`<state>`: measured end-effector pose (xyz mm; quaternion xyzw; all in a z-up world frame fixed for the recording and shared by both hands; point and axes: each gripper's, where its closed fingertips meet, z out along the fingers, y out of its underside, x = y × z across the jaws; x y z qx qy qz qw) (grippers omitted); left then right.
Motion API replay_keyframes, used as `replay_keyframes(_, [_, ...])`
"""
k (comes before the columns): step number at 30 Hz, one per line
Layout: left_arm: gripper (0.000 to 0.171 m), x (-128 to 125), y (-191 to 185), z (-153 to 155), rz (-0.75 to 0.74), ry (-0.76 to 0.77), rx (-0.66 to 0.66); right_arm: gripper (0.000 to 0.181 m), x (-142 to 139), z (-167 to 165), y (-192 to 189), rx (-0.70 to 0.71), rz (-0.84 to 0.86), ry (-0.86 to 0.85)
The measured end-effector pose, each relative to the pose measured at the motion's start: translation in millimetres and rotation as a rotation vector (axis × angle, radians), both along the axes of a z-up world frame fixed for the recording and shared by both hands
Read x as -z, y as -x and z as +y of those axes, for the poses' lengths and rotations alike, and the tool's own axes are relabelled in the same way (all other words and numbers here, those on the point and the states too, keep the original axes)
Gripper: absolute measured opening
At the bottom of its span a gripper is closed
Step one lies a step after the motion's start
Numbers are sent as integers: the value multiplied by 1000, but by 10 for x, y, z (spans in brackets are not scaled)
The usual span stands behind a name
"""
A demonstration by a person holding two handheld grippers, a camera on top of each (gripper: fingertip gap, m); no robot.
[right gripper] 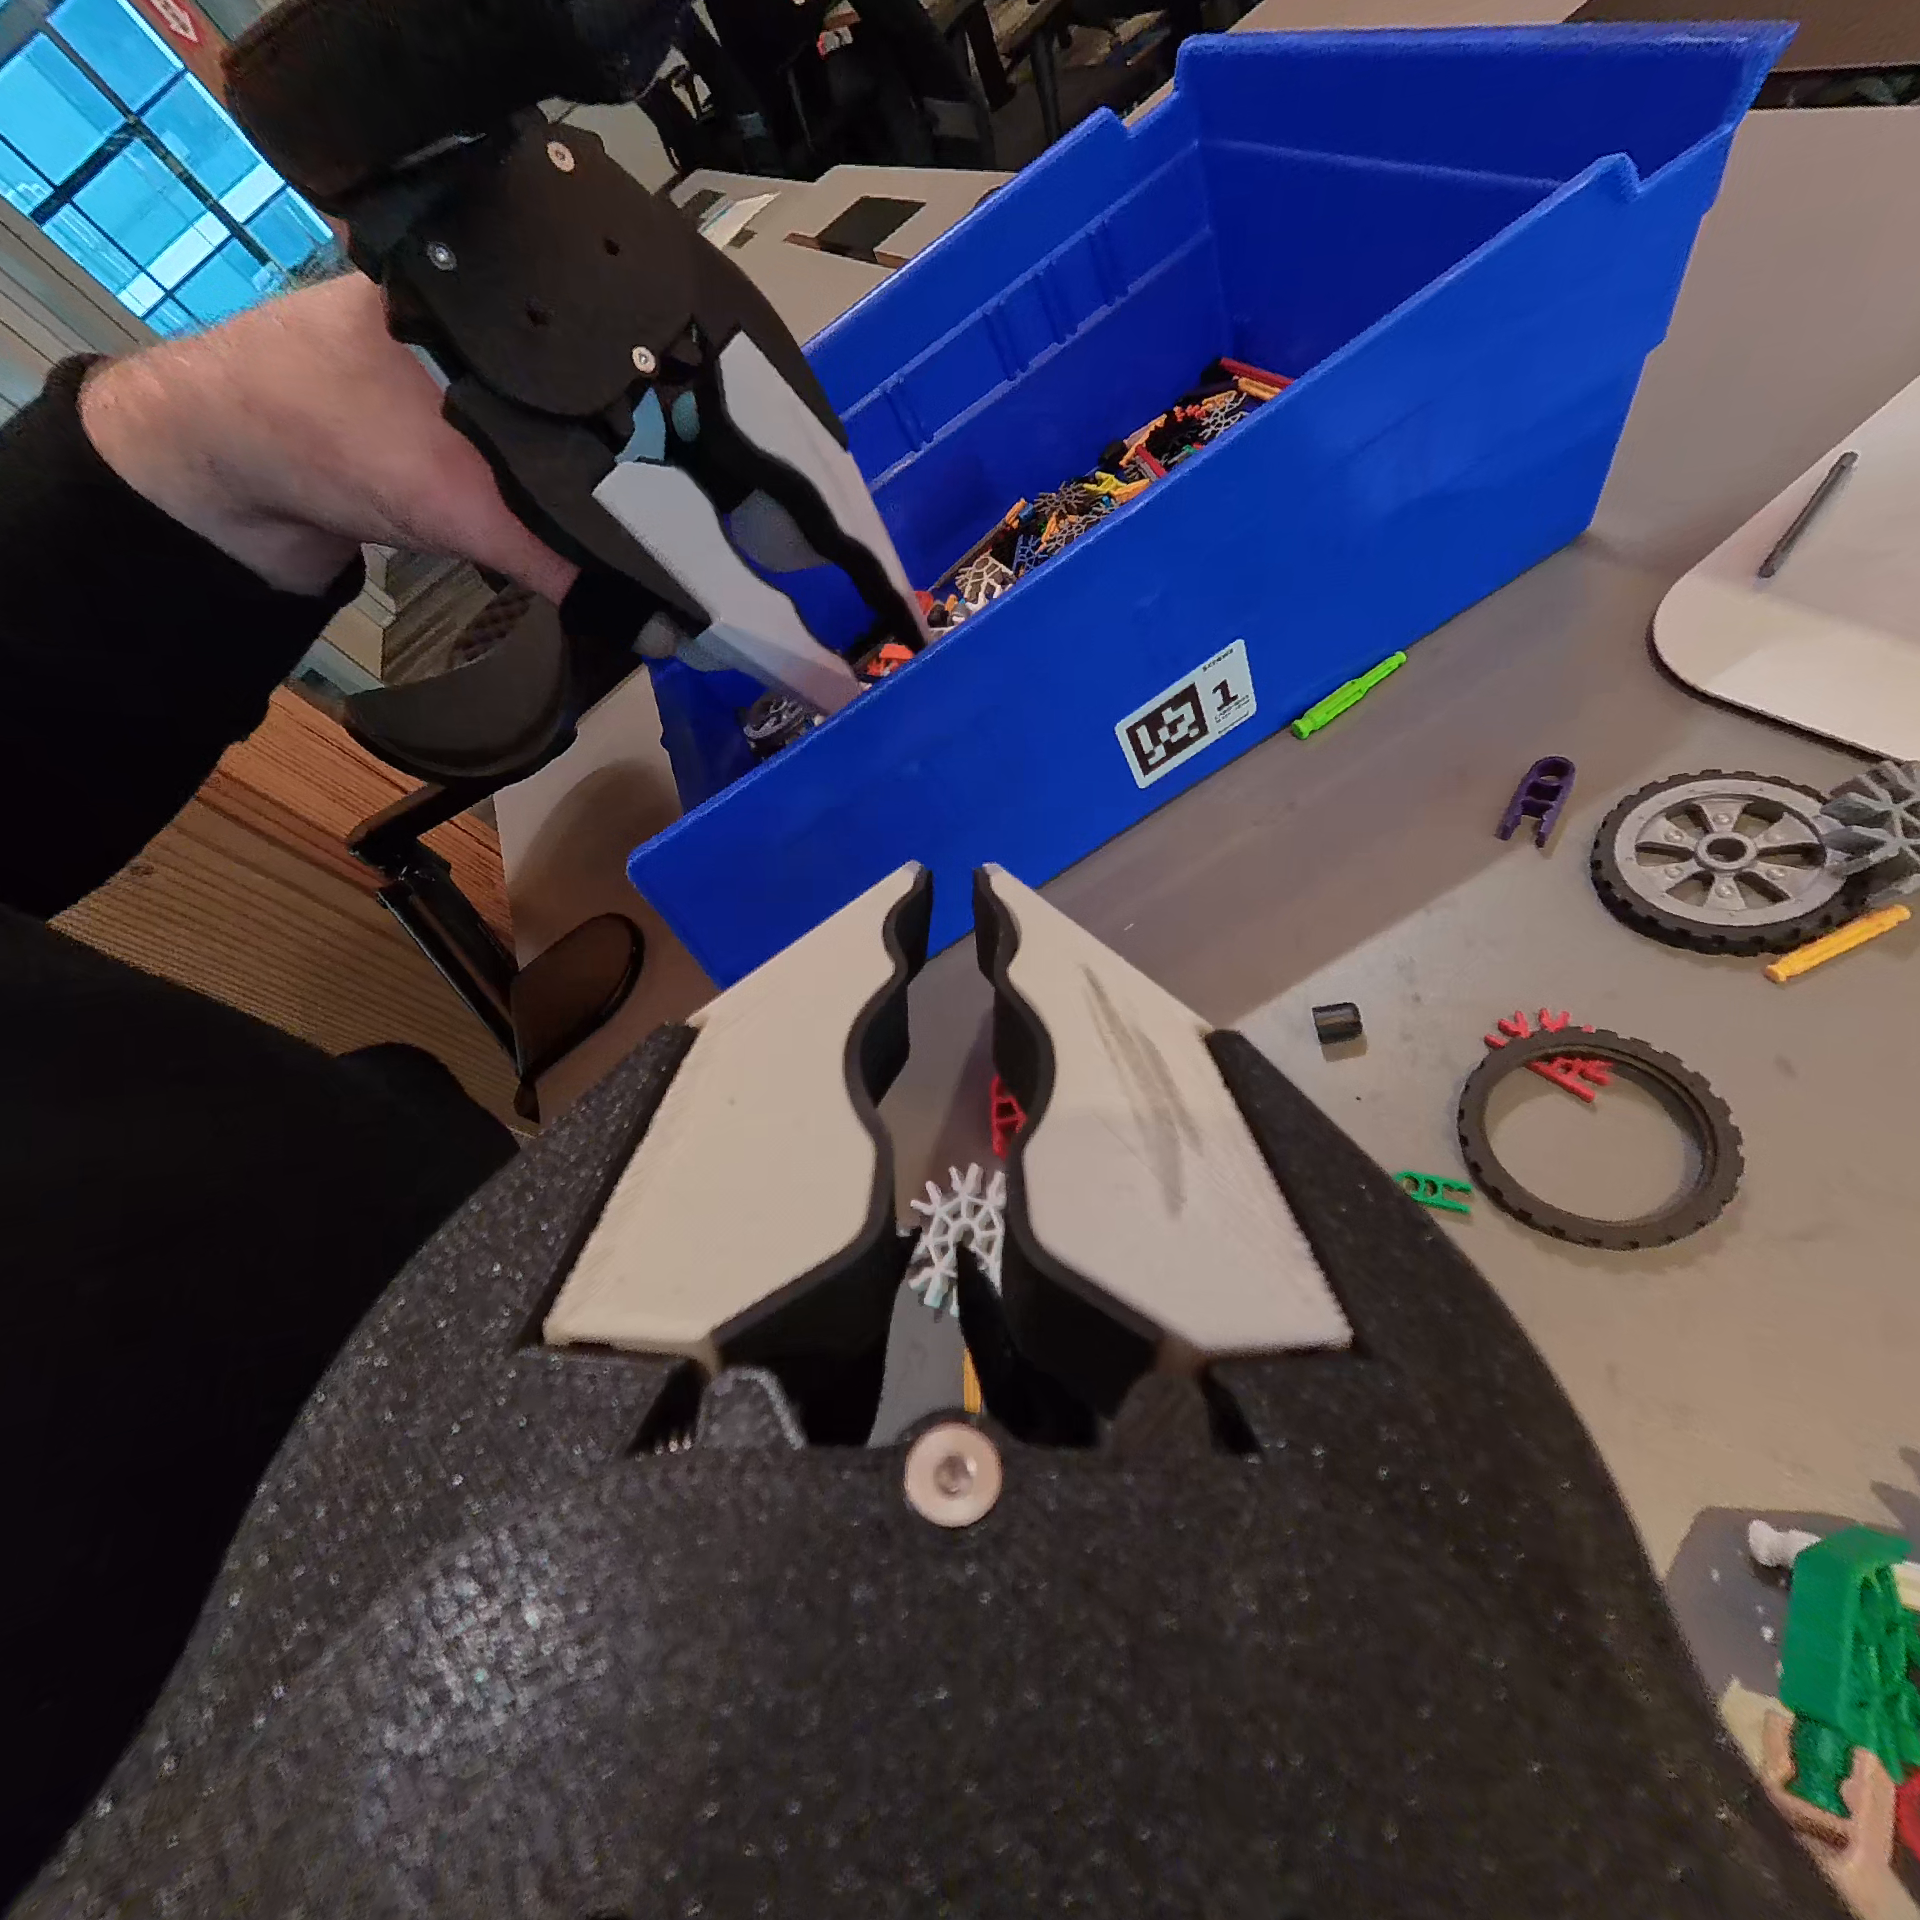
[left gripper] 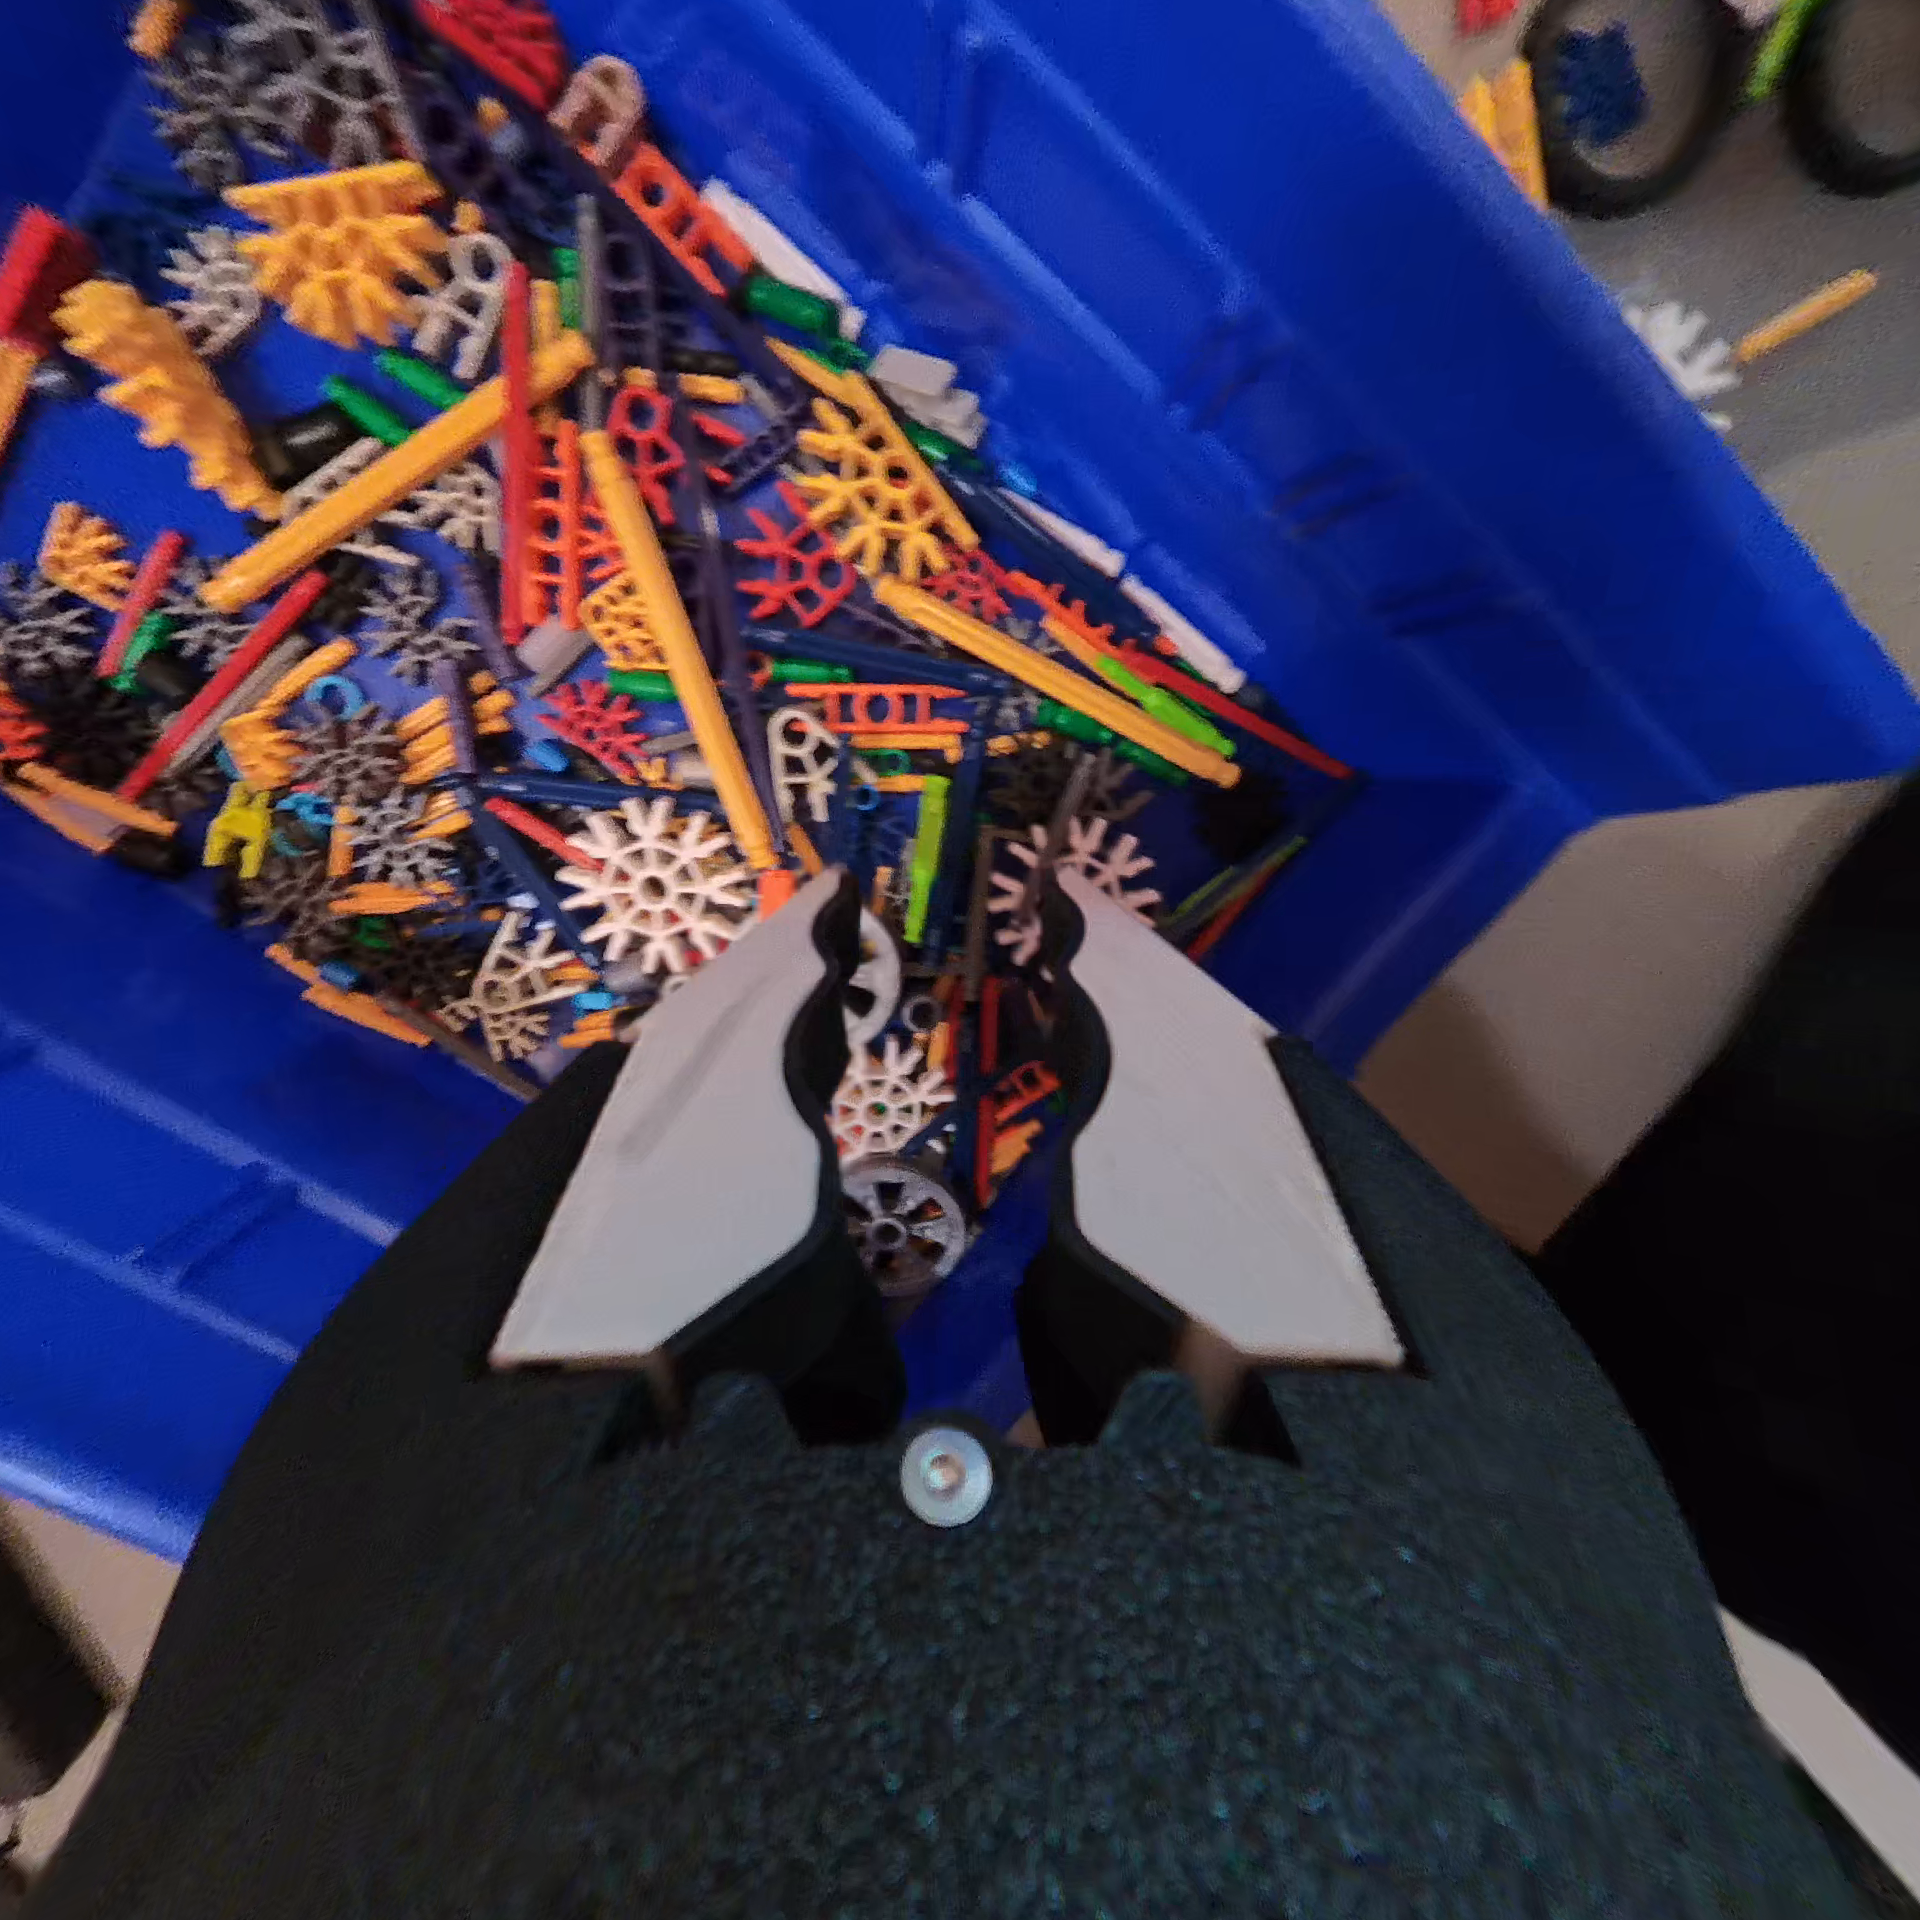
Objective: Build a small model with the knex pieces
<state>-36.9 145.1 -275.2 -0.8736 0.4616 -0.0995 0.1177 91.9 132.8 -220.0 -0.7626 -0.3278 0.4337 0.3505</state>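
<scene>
My left gripper (left gripper: 951, 914) is open, tips down inside a blue bin (left gripper: 1299, 343) just above a heap of plastic construction pieces. Nearest its tips are a white snowflake connector (left gripper: 655, 883) and a lime rod (left gripper: 928, 852); a grey wheel hub (left gripper: 902, 1226) shows between its fingers. Nothing is held. My right gripper (right gripper: 951, 883) hovers over the grey table beside the bin (right gripper: 1247, 623), its jaws almost closed with only a narrow slit and nothing between the tips. A white snowflake connector (right gripper: 961, 1221) on a yellow rod lies on the table below it. The left gripper also shows in the right wrist view (right gripper: 883, 644).
On the table to the right lie a grey wheel with a black tyre (right gripper: 1720, 857), a loose black tyre ring (right gripper: 1600, 1138) over a red connector, a purple clip (right gripper: 1538, 795), a lime rod (right gripper: 1349, 694), a green clip (right gripper: 1434, 1190) and a white board (right gripper: 1818, 623). The table edge is at left. My right fingertips sit around 15 cm from my left ones. The white snowflake connector (left gripper: 655, 883) is closer to my left gripper, around 5 cm from its tips; the right tips are 20 cm off.
</scene>
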Motion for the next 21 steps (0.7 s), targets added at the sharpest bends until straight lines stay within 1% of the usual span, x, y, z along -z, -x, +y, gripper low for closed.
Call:
replay_keyframes(2, [32, 39, -23, -117, 16, 47, 40, 8, -11, -2, 25, -6, 3, -3])
replay_keyframes(5, [34, 114, -55, -225, 25, 89, 66, 8, -24, -1, 54, -10, 7, -6])
replay_keyframes(12, [35, 302, -62, -314, 79, 127, 68, 8, -8, -4, 28, -3, 4, -2])
replay_keyframes(16, [16, 288, -62, -276, 83, 102, 62, 8, -17, -7, 18, 1, 6, -4])
replay_keyframes(19, [7, 261, -59, -266, 76, 90, 60, 8, -21, -9, 16, 2, 7, -6])
replay_keyframes(21, [6, 221, -69, -249, 56, 81, 51, 8, -22, -9, 14, 2, 8, -6])
